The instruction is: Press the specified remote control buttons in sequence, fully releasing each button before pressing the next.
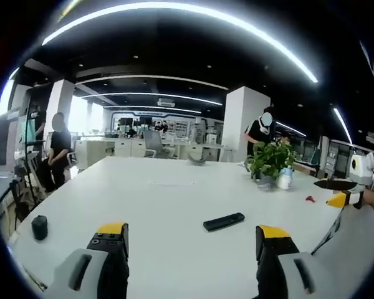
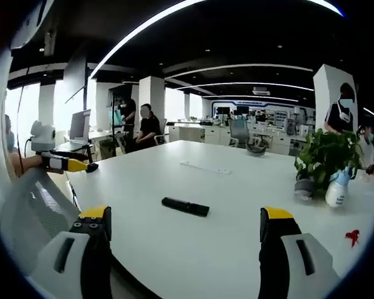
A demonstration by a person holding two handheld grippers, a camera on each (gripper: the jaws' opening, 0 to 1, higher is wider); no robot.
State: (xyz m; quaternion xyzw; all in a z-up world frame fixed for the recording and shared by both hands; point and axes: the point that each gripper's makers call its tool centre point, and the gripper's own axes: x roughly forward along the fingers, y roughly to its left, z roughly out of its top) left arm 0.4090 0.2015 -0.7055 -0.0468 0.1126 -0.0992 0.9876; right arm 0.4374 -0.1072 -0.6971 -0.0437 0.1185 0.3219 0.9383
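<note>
On the white counter (image 1: 174, 205) the black remote control (image 1: 224, 222) lies flat, apart from both hand-held grippers, left (image 1: 190, 240) and right (image 2: 186, 227), each spread empty; one jaw tip is best lowered squarely onto a single button.

Open-plan office, white meeting table (image 1: 168, 205), desks (image 1: 121, 147)

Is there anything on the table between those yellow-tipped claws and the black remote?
Nothing visible does. In both gripper views, bare white table lies between the open jaws and the remote. The potted plant, spray bottle and small black object sit off to the sides.
</note>
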